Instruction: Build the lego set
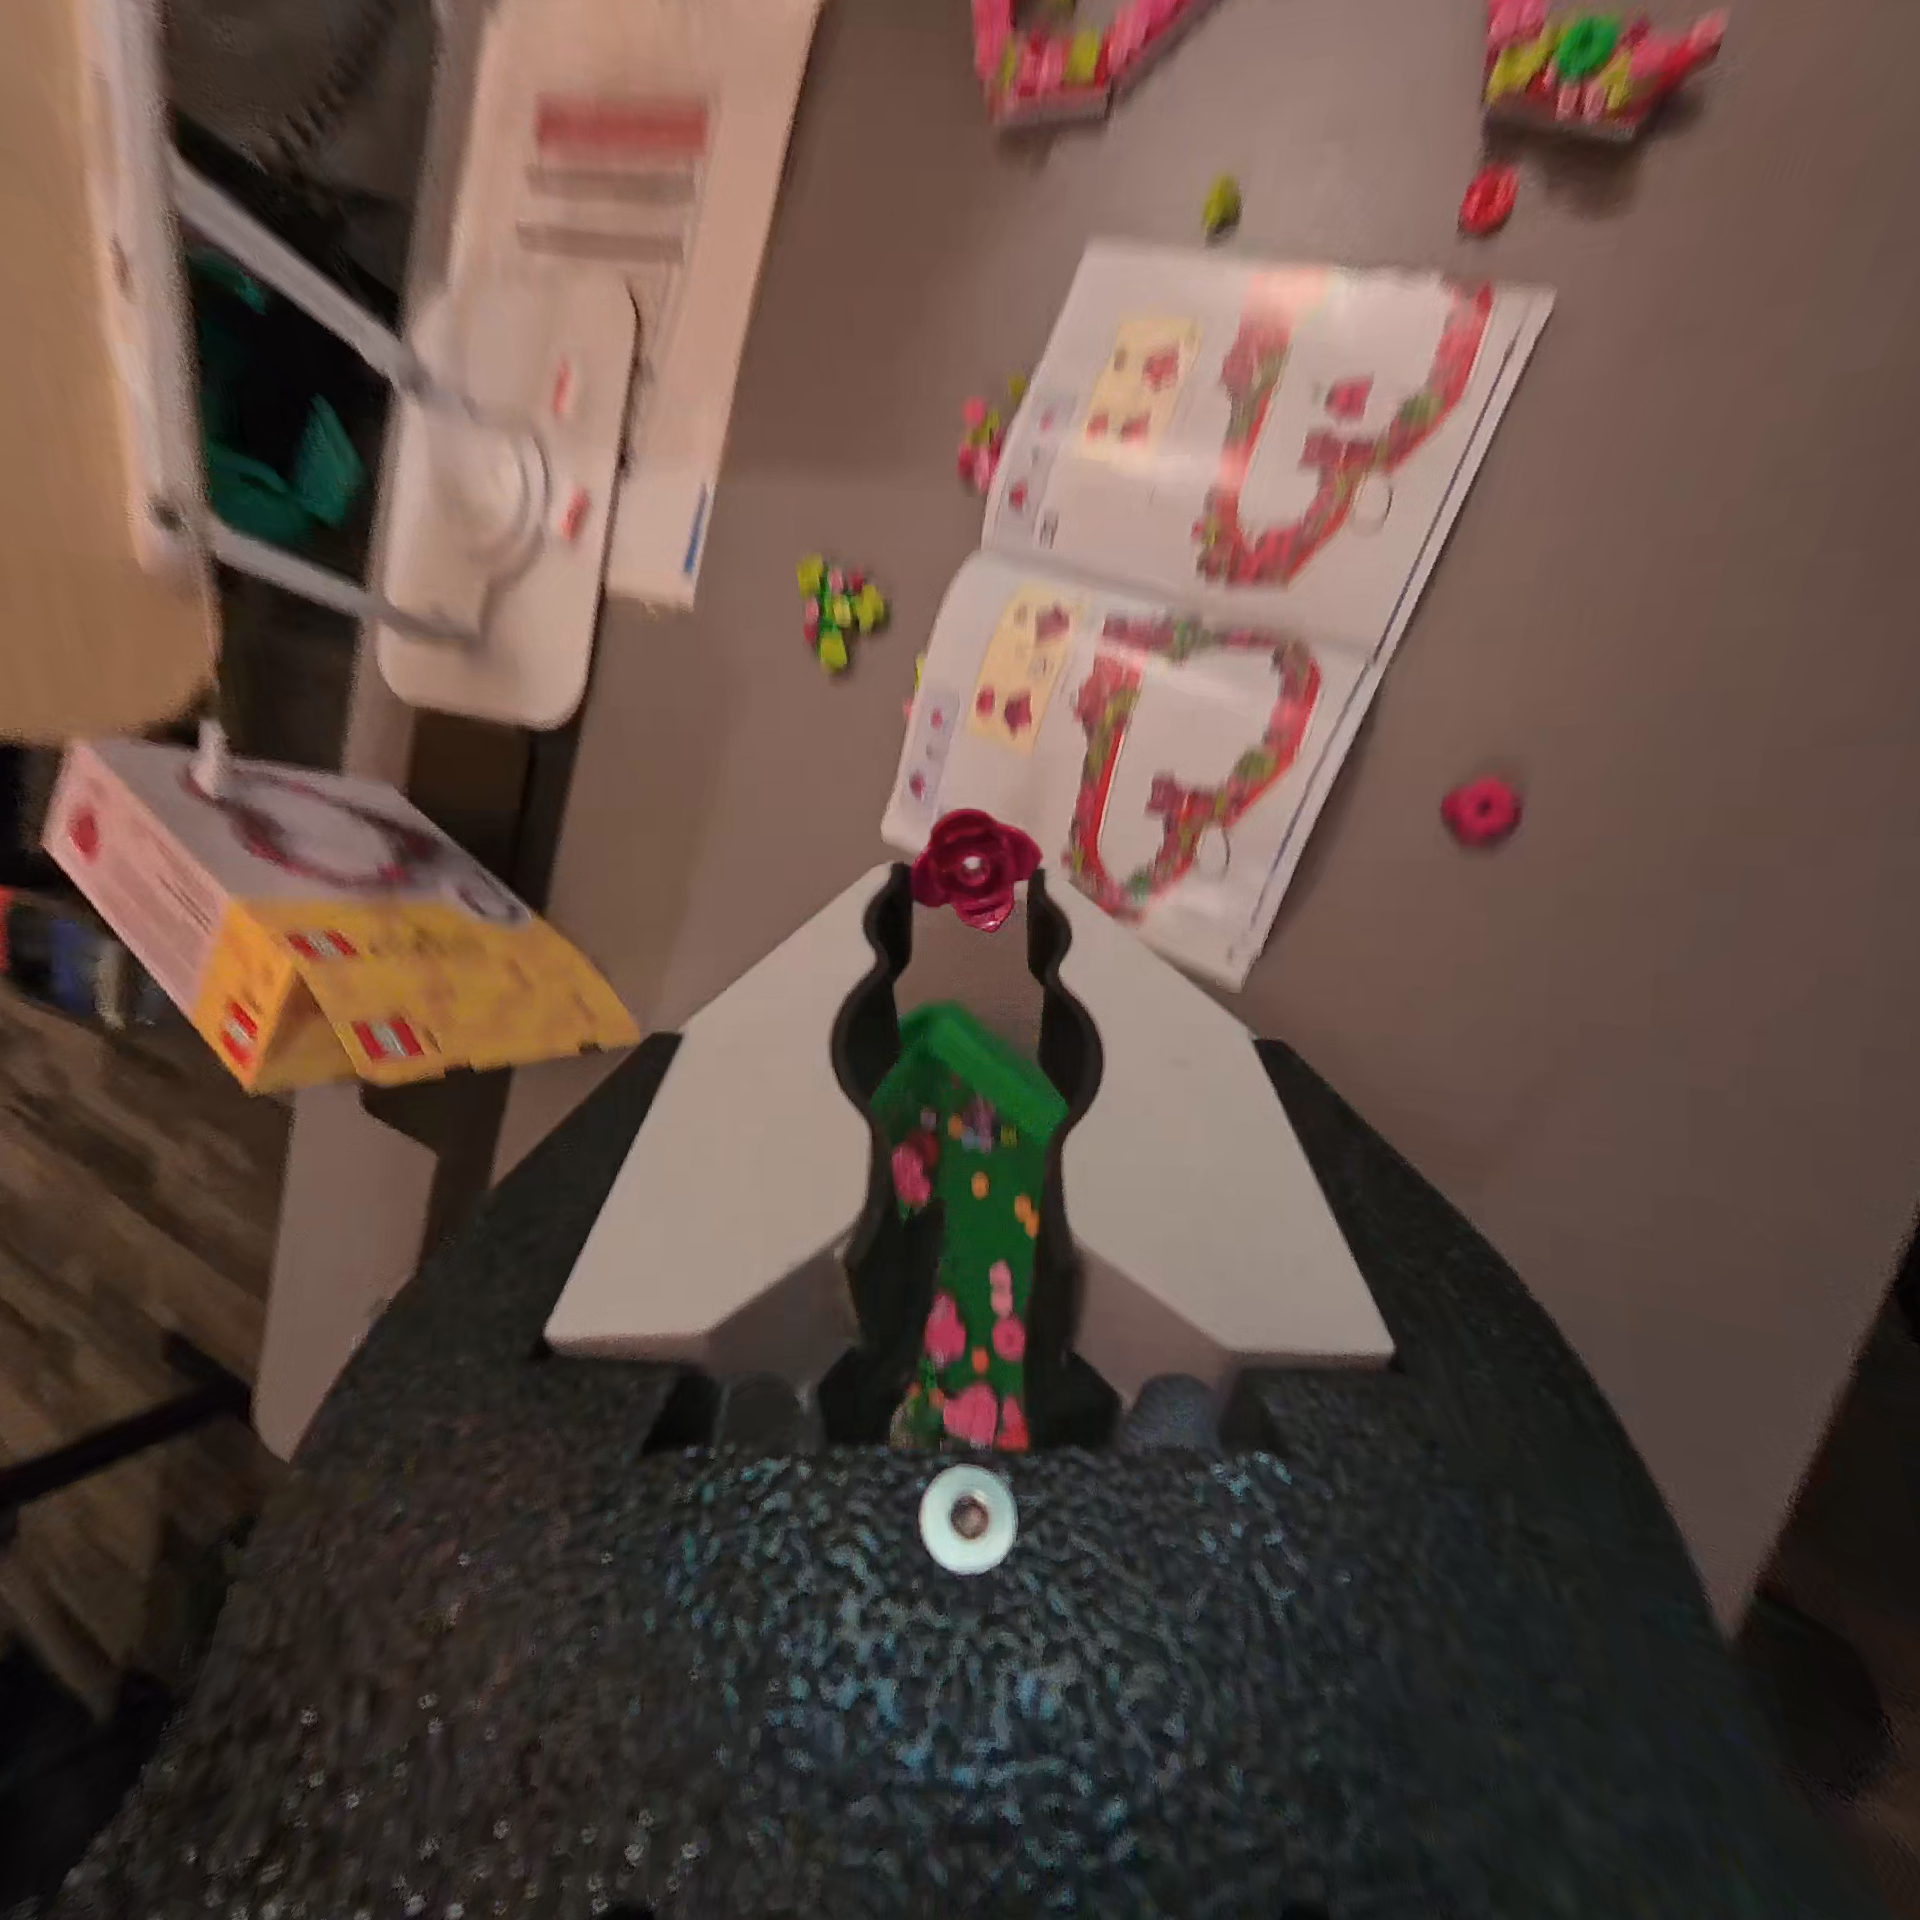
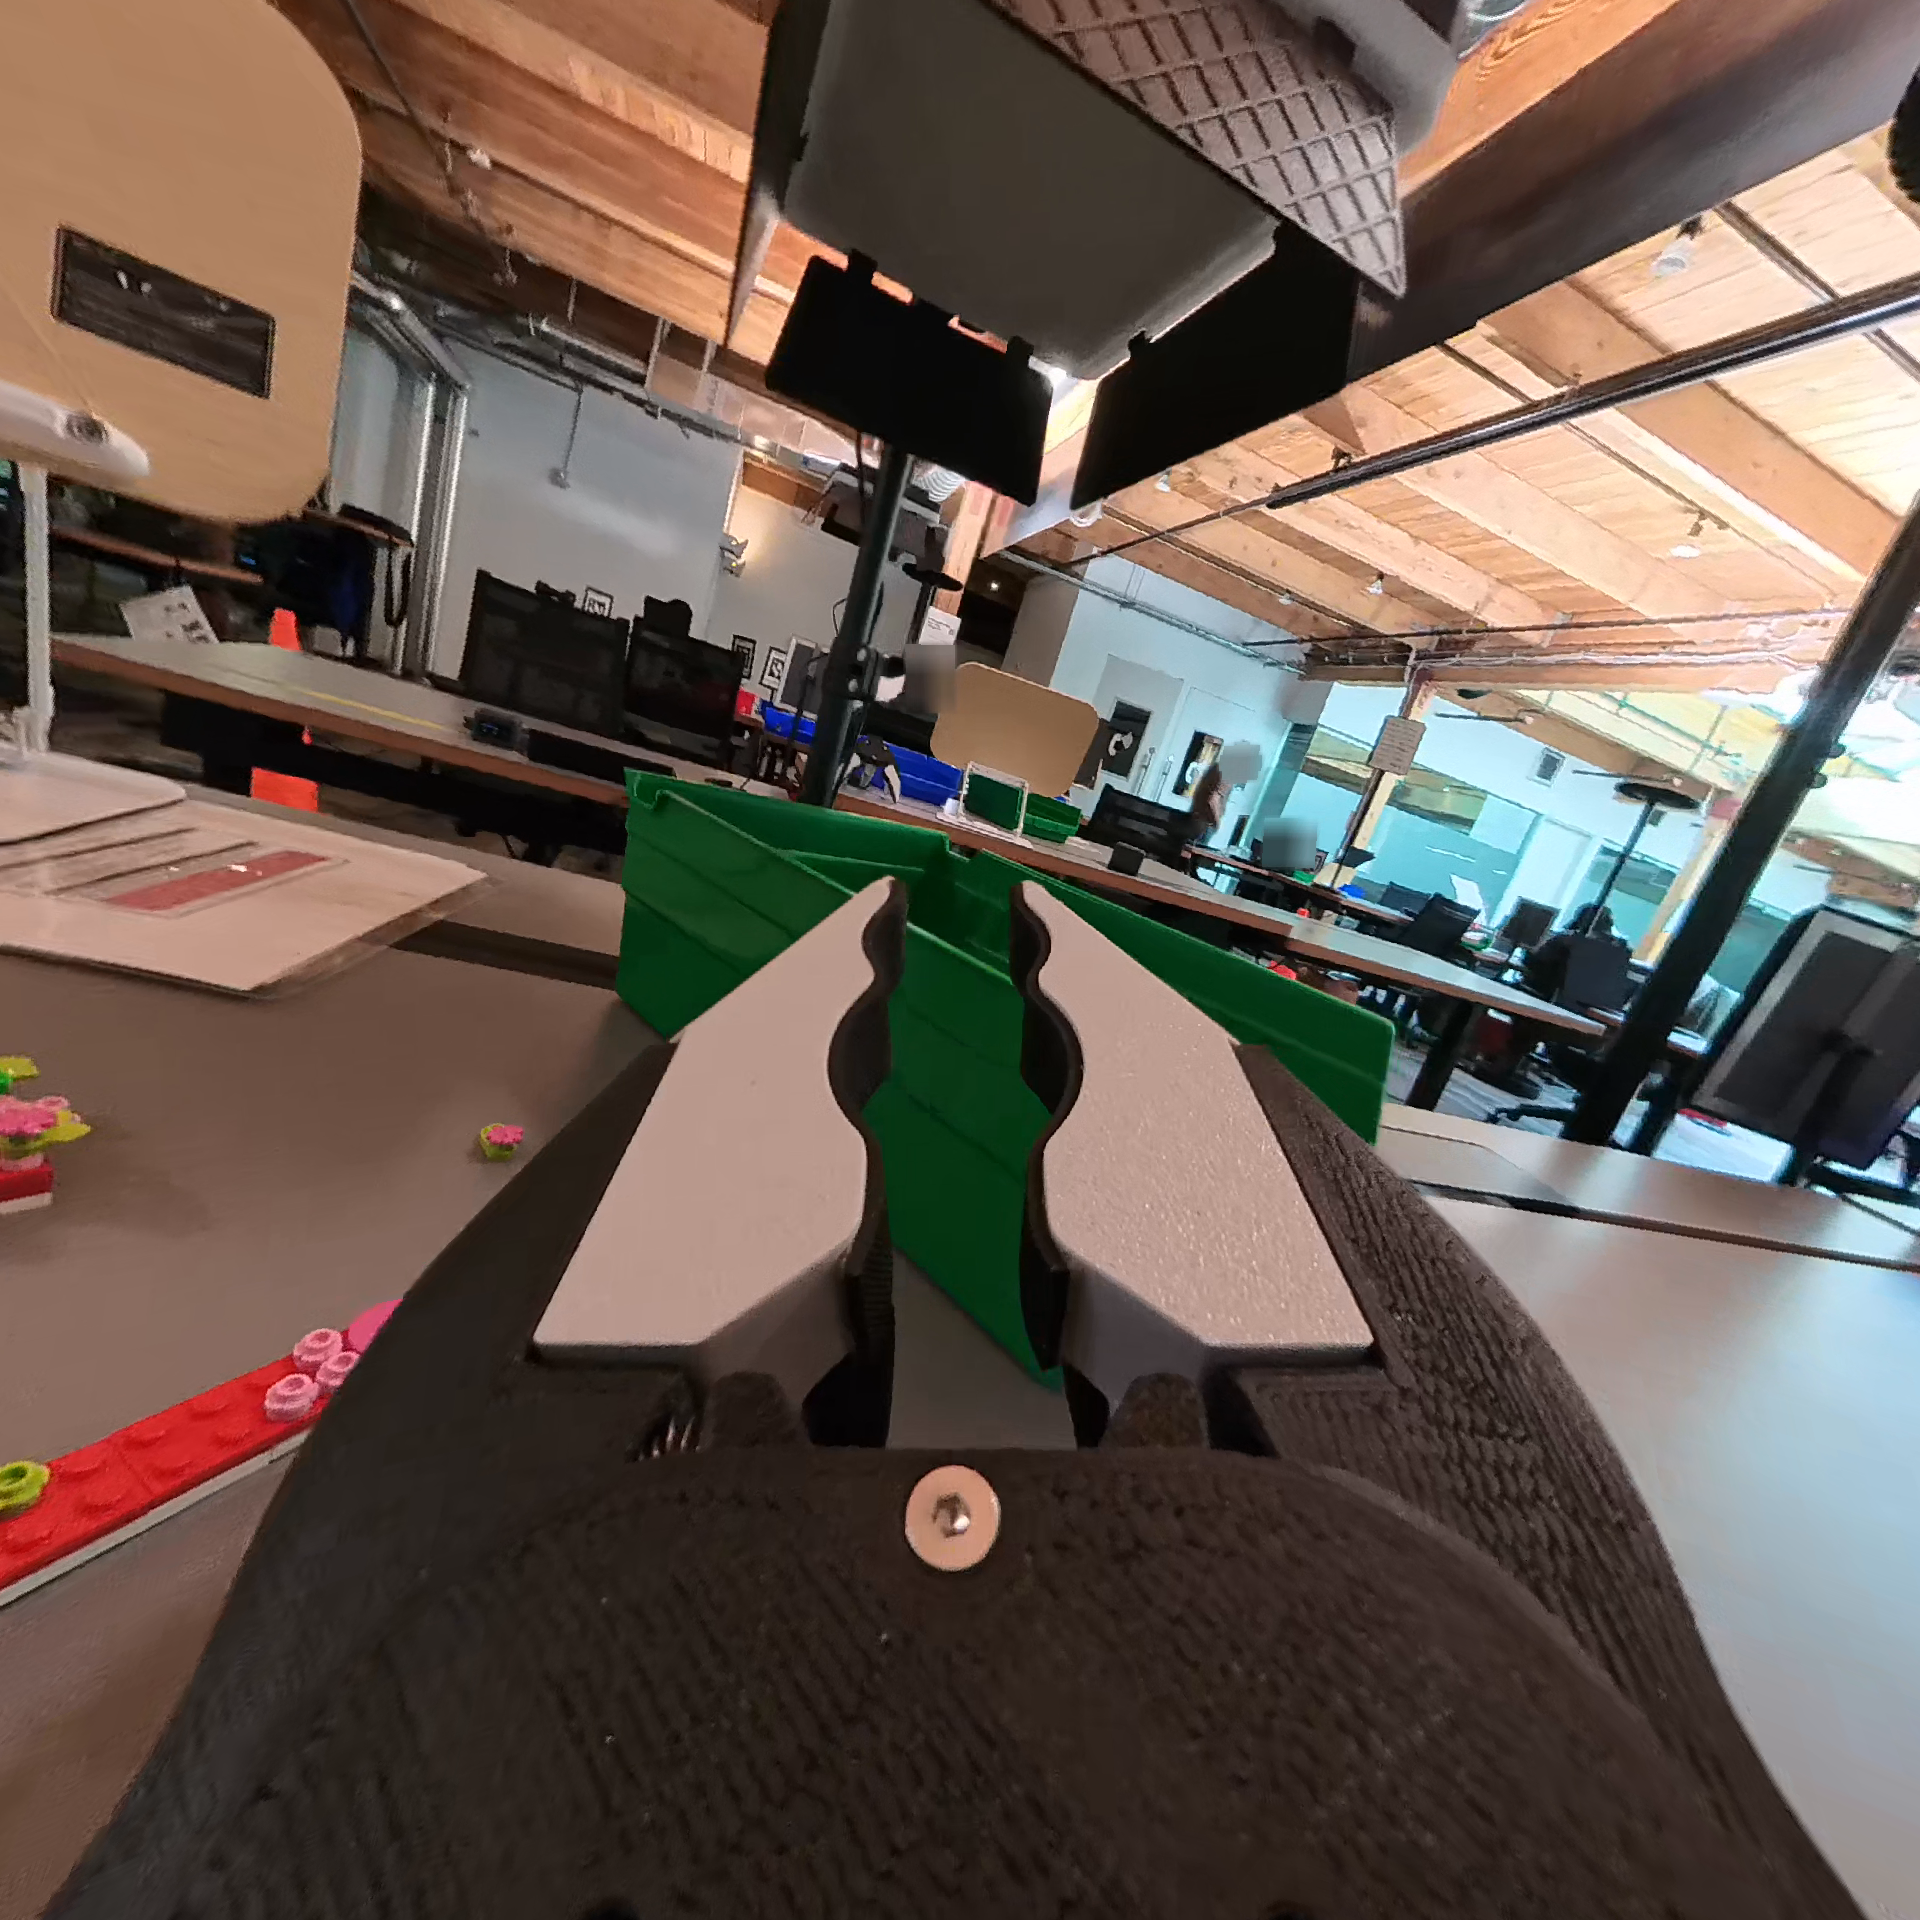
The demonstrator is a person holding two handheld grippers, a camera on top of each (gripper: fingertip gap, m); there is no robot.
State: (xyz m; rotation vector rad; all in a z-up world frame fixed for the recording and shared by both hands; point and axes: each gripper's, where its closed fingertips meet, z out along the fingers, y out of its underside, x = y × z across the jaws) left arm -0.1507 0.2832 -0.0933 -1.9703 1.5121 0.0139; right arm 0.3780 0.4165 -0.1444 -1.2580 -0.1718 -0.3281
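Observation:
My left gripper (image 1: 971, 883) is shut on a dark red rose piece (image 1: 975, 864), pinched at the fingertips above the grey table (image 1: 1662, 935). Directly below it, seen between the fingers, is a green bin (image 1: 977, 1081) with several pink and red pieces. The open instruction booklet (image 1: 1226, 582) lies just beyond. My right gripper (image 2: 956, 914) is low over the table, its jaws a narrow gap apart with nothing between them, pointing at the green bin (image 2: 727, 914). A red plate with pink flower studs (image 2: 156, 1475) lies to its left. The left gripper's body (image 2: 1039, 208) hangs overhead.
Two partly built red flowered sections (image 1: 1070, 62) (image 1: 1590, 73) lie at the far table edge. Loose flower pieces (image 1: 1481, 810) (image 1: 836, 608) (image 2: 502, 1140) are scattered about. A yellow set box (image 1: 312, 935) and a white lamp base on a paper sheet (image 1: 499, 499) sit at the left. Spacing between my two grippers at the tips: around 55 cm.

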